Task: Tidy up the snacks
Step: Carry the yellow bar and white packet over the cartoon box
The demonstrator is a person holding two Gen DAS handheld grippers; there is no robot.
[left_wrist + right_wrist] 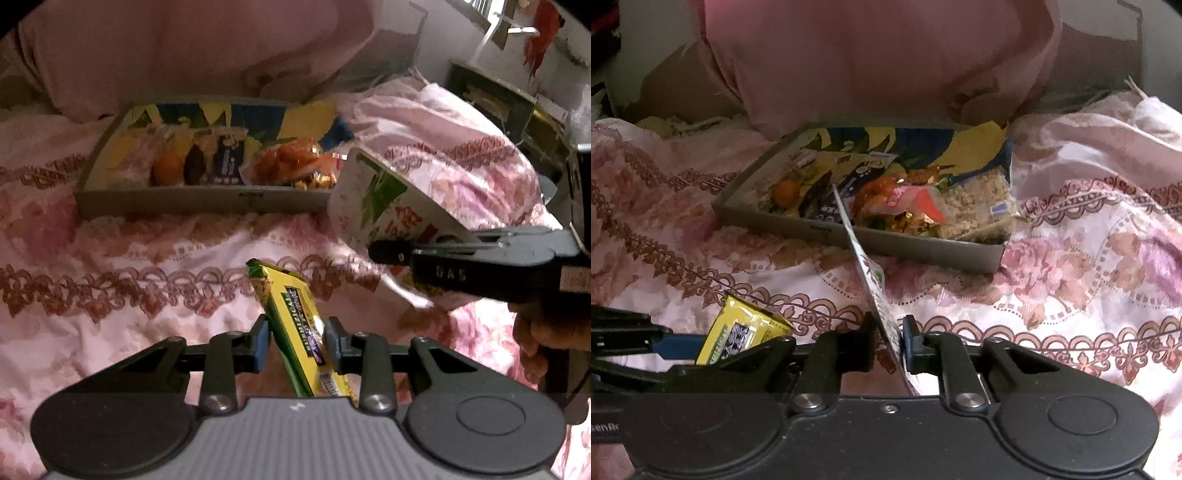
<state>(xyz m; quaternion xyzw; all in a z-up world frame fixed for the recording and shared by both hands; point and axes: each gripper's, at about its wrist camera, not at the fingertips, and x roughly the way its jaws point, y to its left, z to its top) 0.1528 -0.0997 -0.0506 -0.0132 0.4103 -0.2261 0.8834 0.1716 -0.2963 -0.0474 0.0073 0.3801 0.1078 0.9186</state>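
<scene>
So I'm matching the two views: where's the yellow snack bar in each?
Left wrist: yellow snack bar low centre, clamped in the left gripper.
Right wrist: yellow snack bar lower left.
Shared landmark: the snack box on the bedspread.

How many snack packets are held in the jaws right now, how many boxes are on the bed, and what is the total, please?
Held packets: 2, the yellow packet and the white packet
Boxes: 1, the grey snack box
Total: 3
</scene>
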